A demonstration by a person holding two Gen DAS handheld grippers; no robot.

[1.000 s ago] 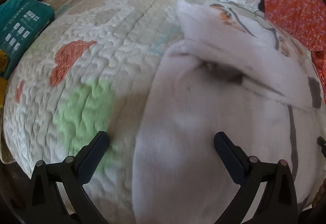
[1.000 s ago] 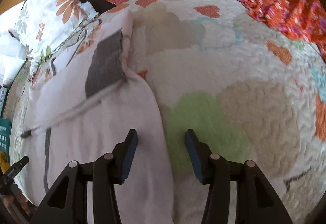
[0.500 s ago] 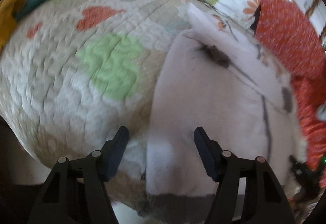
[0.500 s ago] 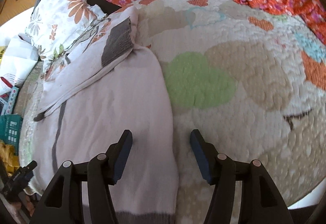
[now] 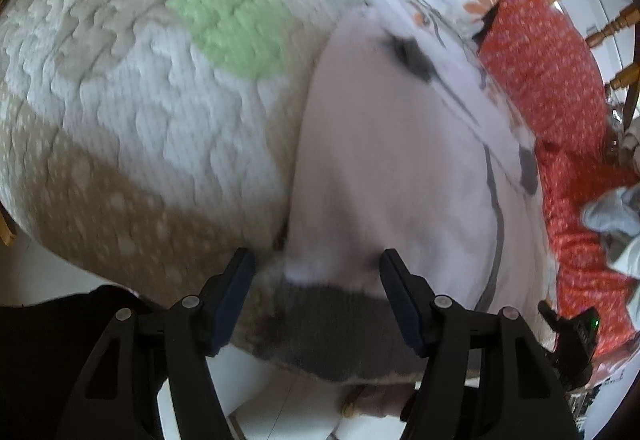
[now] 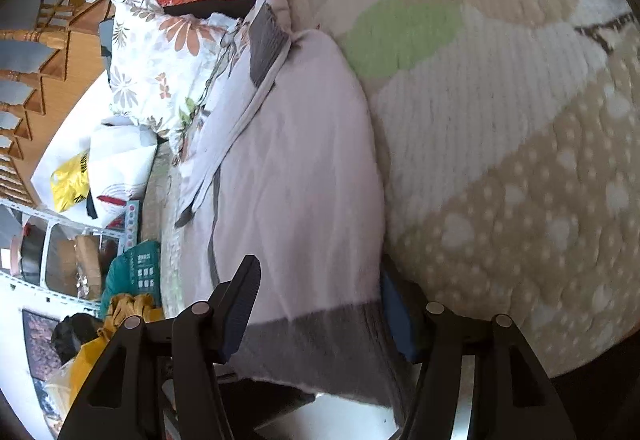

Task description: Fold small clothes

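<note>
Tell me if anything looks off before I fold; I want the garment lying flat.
The white garment is not fully on the quilt: its grey hem hangs over the near edge, and a sleeve with a grey cuff lies folded across its top.

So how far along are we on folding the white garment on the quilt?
Early. Done: the white garment lies spread lengthwise on the quilt, one sleeve laid across it. In hand: the left gripper and right gripper stand open at the two corners of its grey hem, which hangs over the bed edge; neither pinches it. Left: gripping the hem and making the fold.
</note>
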